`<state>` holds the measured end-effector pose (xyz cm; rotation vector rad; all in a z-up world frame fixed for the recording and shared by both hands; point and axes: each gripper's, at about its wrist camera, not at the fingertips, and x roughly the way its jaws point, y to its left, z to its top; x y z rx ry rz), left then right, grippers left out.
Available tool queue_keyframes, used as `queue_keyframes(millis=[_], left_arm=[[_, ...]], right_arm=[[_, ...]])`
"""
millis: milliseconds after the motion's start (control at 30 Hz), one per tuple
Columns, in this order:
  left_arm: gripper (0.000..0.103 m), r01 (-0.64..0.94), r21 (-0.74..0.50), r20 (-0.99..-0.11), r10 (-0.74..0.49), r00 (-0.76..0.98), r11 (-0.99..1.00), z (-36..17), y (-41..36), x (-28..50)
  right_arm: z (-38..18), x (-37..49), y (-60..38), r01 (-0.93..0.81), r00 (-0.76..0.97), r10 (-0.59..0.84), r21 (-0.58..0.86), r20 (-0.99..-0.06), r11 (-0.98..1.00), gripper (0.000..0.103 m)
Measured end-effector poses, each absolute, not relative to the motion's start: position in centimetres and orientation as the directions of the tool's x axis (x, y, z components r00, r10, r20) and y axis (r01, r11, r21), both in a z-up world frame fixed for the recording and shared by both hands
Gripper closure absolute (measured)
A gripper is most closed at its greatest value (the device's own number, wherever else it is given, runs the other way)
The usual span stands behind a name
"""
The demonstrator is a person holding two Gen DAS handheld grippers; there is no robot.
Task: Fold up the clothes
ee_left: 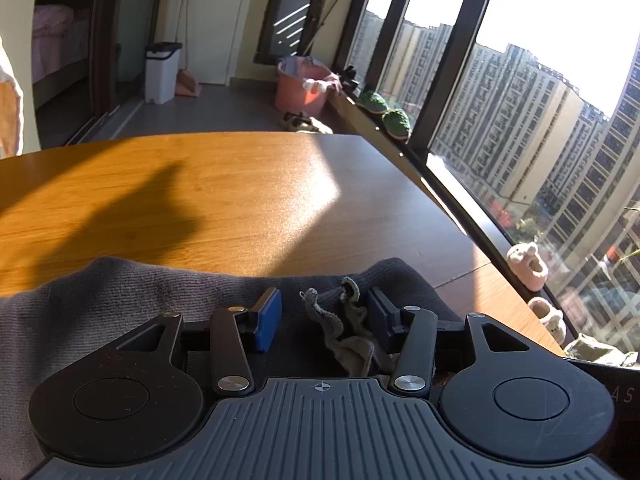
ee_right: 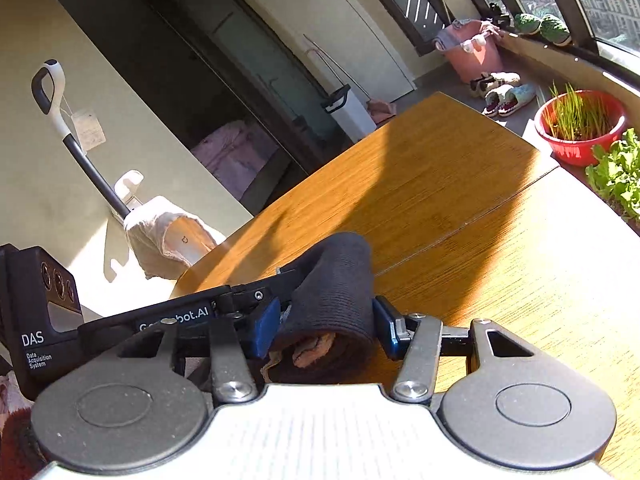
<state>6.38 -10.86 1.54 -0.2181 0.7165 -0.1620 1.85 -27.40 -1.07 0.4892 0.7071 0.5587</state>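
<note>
Two tools are seen at one dark grey knitted garment (ee_left: pixel 120 292), which is draped over the near edge of the wooden table (ee_left: pixel 240 184) with its bulk spreading to the left in the left wrist view. The left tool (ee_left: pixel 324 312) is held fairly wide, its blue pads (ee_left: pixel 269 318) standing apart on either side of a twisted grey drawstring (ee_left: pixel 340 328), and nothing is seen to be pinched between them. The right tool (ee_right: pixel 326 326) is set around a rolled, tube-like end of the same dark fabric (ee_right: pixel 340 280); the pads lie just beside the roll, but whether they press on it cannot be told. That roll's long axis runs straight ahead along the tool's fingers, out over the table, while the cloth under the left tool runs crosswise. The left tool's black body (ee_right: pixel 160 312) is seen just beside the right one, so both are judged to sit at one end of the garment. Any coming fold is judged to depend on the cloth being drawn forward onto the bare sunlit tabletop.
</note>
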Motion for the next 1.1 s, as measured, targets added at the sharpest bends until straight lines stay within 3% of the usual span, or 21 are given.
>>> queue_keyframes(millis=[67,167,267,467,567,667,767,933,1033,1100], left_arm=[[0.050,0.063,-0.265,-0.631,-0.223,0.743,0.962,1.5,-10.6,6.4],[0.046,0.059,-0.288,-0.632,-0.236,0.738,0.956,1.8,-10.5,6.3],[0.027,0.075,-0.304,-0.615,-0.256,0.746,0.950,2.5,-10.1,5.8],[0.031,0.077,-0.347,-0.598,-0.283,0.750,0.935,4.2,-9.5,6.1],[0.034,0.115,-0.373,-0.600,-0.334,0.727,0.921,4.3,-10.8,6.3],[0.042,0.137,-0.395,-0.607,-0.370,0.703,0.908,4.0,-12.2,6.8],[0.045,0.133,-0.380,-0.616,-0.358,0.702,0.915,3.7,-13.0,7.4],[0.045,0.118,-0.361,-0.631,-0.336,0.699,0.925,3.1,-13.1,7.8],[0.046,0.091,-0.316,-0.662,-0.288,0.692,0.944,2.2,-13.0,7.7],[0.046,0.079,-0.350,-0.658,-0.305,0.688,0.933,1.6,-12.4,7.6]], right_arm=[[-0.7,1.4,-27.3,-0.337,0.621,0.631,0.568,-0.465,0.750,0.070],[0.3,1.1,-28.5,-0.380,0.606,0.651,0.552,-0.458,0.742,0.072],[2.1,0.2,-29.3,-0.428,0.656,0.597,0.425,-0.461,0.798,0.072],[3.1,-0.7,-24.3,-0.505,0.746,0.406,-0.051,-0.527,0.862,0.071],[2.3,-2.0,-21.0,-0.524,0.799,0.348,-0.285,-0.491,0.802,0.071],[1.6,-3.2,-19.3,-0.518,0.828,0.321,-0.406,-0.460,0.753,0.071],[1.5,-3.3,-19.4,-0.524,0.824,0.334,-0.392,-0.457,0.756,0.069],[3.1,-2.5,-22.0,-0.558,0.766,0.439,-0.147,-0.470,0.817,0.057],[3.2,-1.6,-23.3,-0.532,0.756,0.456,-0.034,-0.470,0.846,0.057],[2.7,-1.1,-23.4,-0.511,0.763,0.437,-0.031,-0.476,0.859,0.067]])
